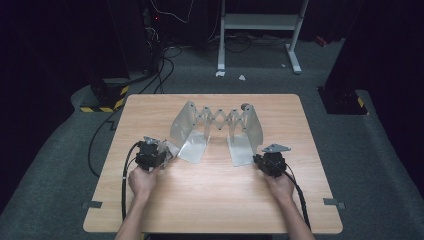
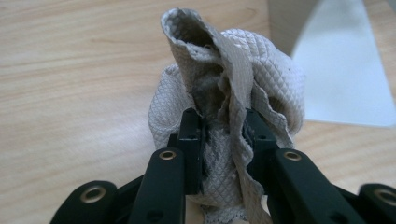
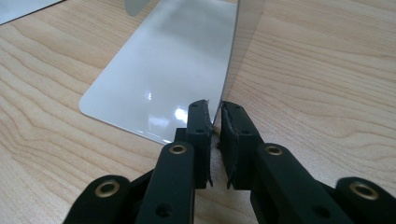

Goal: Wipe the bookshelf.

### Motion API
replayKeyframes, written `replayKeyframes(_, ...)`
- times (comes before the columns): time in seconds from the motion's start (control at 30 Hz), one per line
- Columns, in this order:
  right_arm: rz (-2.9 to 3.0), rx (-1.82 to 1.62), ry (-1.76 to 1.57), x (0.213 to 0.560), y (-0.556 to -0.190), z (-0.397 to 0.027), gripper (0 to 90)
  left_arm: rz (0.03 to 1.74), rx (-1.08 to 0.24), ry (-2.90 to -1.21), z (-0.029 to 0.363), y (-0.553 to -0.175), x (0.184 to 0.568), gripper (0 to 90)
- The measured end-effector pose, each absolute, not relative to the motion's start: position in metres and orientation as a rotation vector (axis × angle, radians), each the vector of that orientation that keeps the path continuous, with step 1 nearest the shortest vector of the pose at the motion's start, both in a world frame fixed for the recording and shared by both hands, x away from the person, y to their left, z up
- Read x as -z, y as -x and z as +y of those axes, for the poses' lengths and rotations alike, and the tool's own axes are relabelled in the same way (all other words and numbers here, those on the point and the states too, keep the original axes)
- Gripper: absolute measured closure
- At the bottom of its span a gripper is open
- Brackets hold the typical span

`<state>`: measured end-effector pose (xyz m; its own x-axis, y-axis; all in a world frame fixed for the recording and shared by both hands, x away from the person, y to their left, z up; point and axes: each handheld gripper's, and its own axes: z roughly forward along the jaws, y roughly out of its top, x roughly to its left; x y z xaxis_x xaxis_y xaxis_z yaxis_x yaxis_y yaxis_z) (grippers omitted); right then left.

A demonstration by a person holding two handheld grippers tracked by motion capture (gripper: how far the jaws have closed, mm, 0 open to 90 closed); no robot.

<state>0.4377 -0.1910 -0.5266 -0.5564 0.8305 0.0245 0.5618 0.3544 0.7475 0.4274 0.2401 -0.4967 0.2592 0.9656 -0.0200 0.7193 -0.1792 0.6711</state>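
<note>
1. The expandable metal bookend rack (image 1: 218, 131) is stood mid-table, its long axis left to right; its scissor lattice appears partly extended.
2. Its right upright plate (image 3: 243, 51) is clamped by the right gripper (image 3: 215, 114); jaws narrow.
3. A crumpled grey quilted cloth (image 2: 224, 88) is pinched in the left gripper (image 2: 223, 122), just left of the rack's left foot plate (image 2: 341, 70).
</note>
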Motion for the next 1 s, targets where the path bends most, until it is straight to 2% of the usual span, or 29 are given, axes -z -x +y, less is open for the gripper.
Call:
replayKeyframes(0.2,2.263,-1.036,-1.226,0.527,-0.438,-0.191,82.1,1.538,-0.531,-1.902,0.246,-0.447,0.494,73.0)
replayKeyframes(0.4,2.265,-1.04,-1.228,0.527,-0.438,-0.192,82.2,1.524,-0.502,-1.937,0.239,-0.459,0.498,73.0)
replayKeyframes(1.0,2.261,-1.036,-1.224,0.527,-0.439,-0.191,82.1,1.422,-0.436,-1.996,0.218,-0.455,0.499,73.0)
